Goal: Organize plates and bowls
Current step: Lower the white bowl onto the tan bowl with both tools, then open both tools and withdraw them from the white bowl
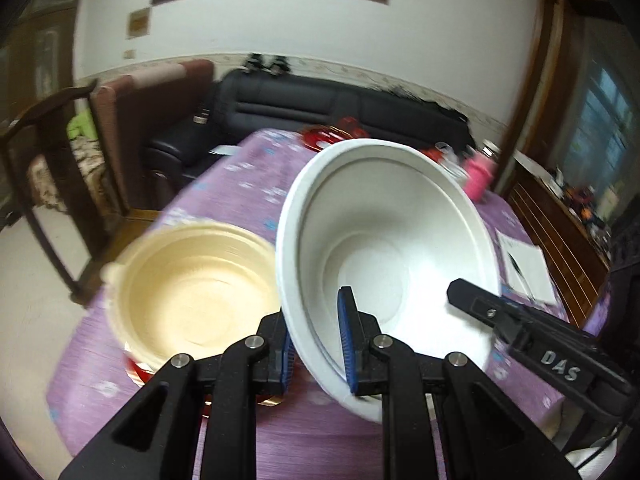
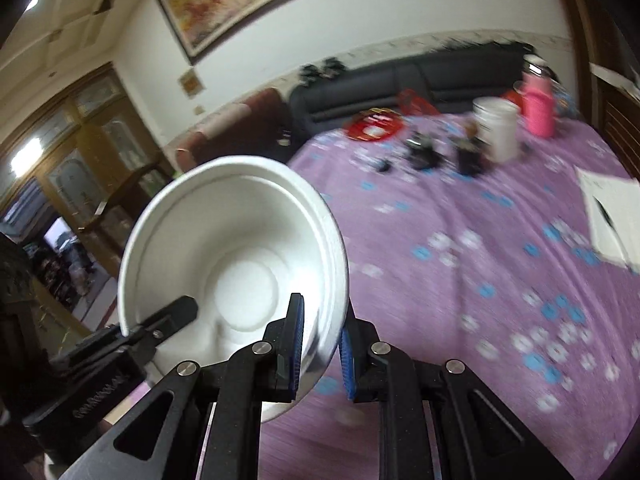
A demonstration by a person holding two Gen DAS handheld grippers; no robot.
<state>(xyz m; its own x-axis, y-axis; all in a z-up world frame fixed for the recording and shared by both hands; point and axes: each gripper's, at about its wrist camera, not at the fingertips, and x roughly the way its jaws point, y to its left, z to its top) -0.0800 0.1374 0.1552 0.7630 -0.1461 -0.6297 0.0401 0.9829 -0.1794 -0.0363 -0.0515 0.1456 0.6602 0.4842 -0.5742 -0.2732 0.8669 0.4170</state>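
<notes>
Left wrist view: white bowl (image 1: 384,256) clamped at opposite rim edges by left gripper (image 1: 318,346) and right gripper (image 2: 320,350), held above the table, cream bowl (image 1: 192,288) immediately left, nearer the left gripper.

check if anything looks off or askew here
The white bowl is off the table, tilted, with both tongs clamped on opposite sides of its rim: left tongs, right tongs. That reads as a two-handed carry, not a fault. Nothing looks spilled or broken.

White bowl (image 1: 384,240) in both claws, apparently.
</notes>
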